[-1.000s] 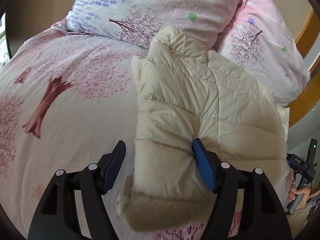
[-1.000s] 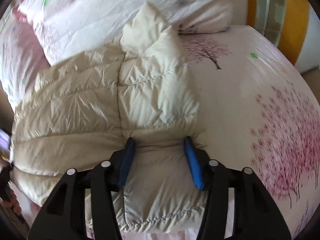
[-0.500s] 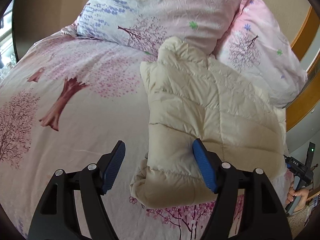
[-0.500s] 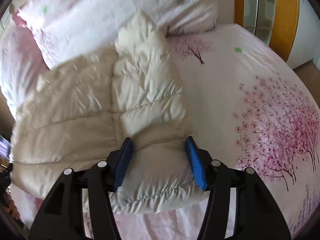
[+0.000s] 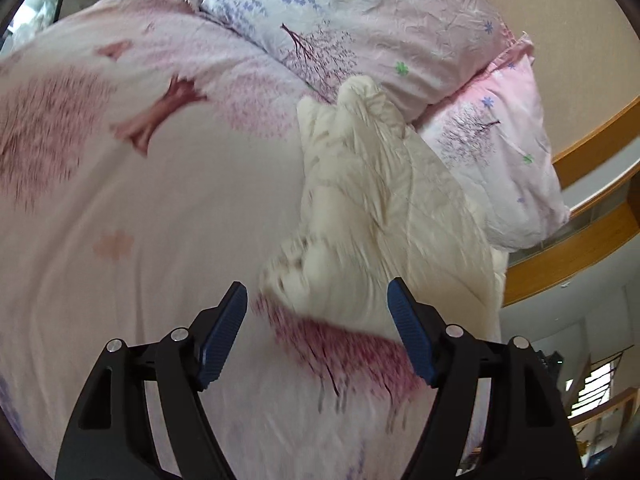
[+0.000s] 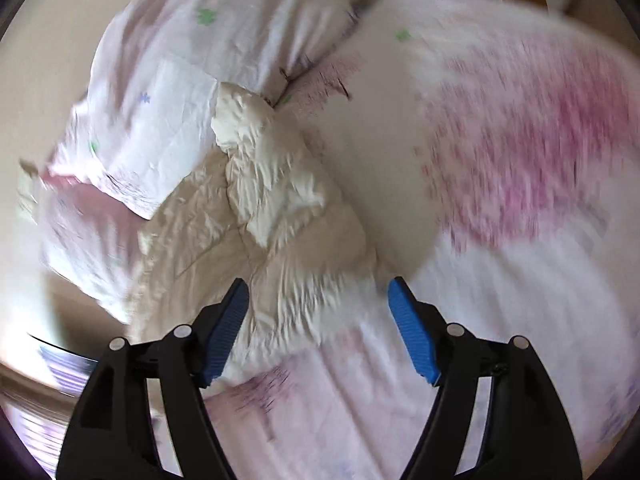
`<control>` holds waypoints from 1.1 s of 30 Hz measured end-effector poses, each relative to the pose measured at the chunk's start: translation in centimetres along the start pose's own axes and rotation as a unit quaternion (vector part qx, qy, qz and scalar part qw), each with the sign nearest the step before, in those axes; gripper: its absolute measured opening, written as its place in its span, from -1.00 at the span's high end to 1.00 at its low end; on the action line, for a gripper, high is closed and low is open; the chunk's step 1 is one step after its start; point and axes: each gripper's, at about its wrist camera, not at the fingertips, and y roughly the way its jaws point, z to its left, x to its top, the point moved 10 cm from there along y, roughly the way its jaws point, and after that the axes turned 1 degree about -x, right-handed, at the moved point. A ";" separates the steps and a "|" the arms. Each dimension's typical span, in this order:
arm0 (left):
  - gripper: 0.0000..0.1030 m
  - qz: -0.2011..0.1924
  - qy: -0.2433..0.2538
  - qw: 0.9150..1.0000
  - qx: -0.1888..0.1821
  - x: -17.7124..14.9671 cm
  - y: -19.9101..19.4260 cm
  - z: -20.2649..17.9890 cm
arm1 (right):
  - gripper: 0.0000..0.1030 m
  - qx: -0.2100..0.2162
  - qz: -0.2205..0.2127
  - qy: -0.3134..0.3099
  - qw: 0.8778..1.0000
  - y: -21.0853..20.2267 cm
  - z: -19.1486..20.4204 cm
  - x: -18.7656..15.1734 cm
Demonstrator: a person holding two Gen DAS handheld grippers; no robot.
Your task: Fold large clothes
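My left fingers (image 5: 316, 332) stand wide apart and grasp nothing; between the blue ribbed pads (image 5: 408, 340) I see only the bedsheet (image 5: 120, 240) and the near, blurred corner of the jacket (image 5: 380, 208), which no pad touches. My right fingers (image 6: 318, 330) have just been opening and now stand just as wide, released. The jacket's (image 6: 272, 216) hem lies in the gap between them in the picture, but the pads (image 6: 412, 340) sit clear of it, so nothing is held.

The jacket is a cream quilted puffer, soft and puffy, stitched into horizontal channels with a crinkled, faintly shiny shell. It lies folded into a long, narrow bundle on the bed, its far end a peaked lump resting against the pillows (image 5: 380, 20). The near end is smeared by motion in both views.

The sheet is smooth pale pink cotton printed with pink blossom trees. The pillows are wrinkled, in the same print with small blue and green flowers; a second, pinker pillow (image 5: 500, 152) lies just beside the jacket's right edge. A curved wooden bedframe (image 5: 580, 256) runs behind it.

Both grippers point down at a slant toward the bed, one from each side of the jacket.
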 end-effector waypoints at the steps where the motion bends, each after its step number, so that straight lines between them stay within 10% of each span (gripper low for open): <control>1: -0.41 0.002 -0.003 1.000 -0.008 -0.6 0.0 -0.4 | -0.41 0.005 0.009 0.010 1.000 0.3 -0.1 -0.7; 15: -0.39 0.012 -0.090 0.995 -0.035 -1.1 5.0 -2.5 | -0.28 0.035 -0.014 0.049 0.998 1.9 1.7 -1.1; 23: 0.59 -0.039 -0.155 0.985 -0.064 1.9 5.2 -0.1 | 0.65 0.058 -0.020 0.006 0.998 2.3 3.2 -1.5; 33: 0.71 -0.098 -0.122 0.986 -0.058 2.2 -4.2 2.5 | 0.70 0.122 0.031 -0.100 0.987 -0.6 8.2 -8.1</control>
